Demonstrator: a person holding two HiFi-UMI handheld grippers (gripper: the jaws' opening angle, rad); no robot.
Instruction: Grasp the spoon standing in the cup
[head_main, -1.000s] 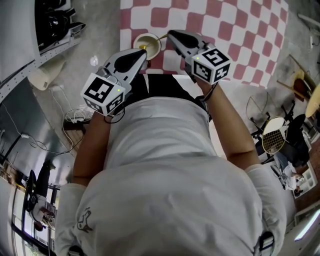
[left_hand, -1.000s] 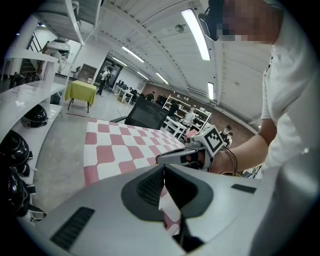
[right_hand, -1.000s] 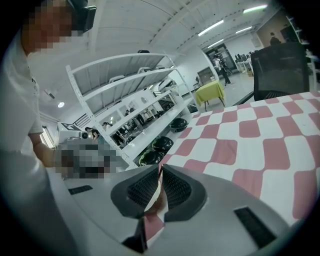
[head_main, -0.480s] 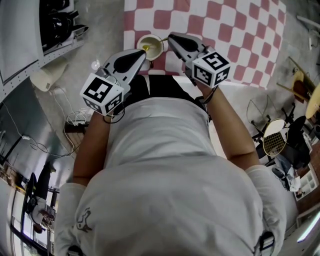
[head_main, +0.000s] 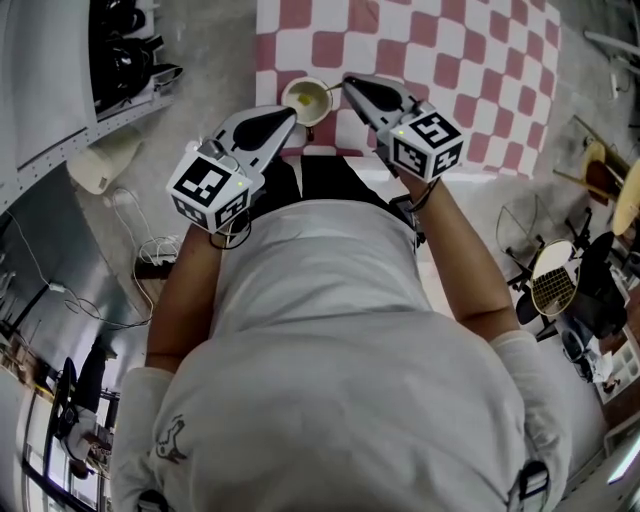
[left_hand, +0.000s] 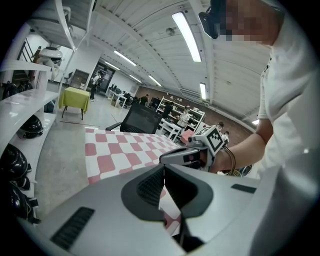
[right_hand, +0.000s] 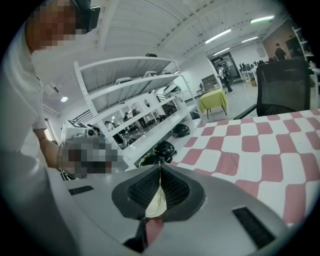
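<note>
Only my right gripper view shows the right gripper (right_hand: 160, 168) with its fingers pressed together on the thin gold handle of the spoon (right_hand: 160, 186), the cream cup (right_hand: 156, 204) just behind. My left gripper (left_hand: 164, 169) is closed on nothing. The head view puts that cup near the checked cloth's (head_main: 450, 50) near corner, between both tips, and shows black-and-white square markers on each cube.
</note>
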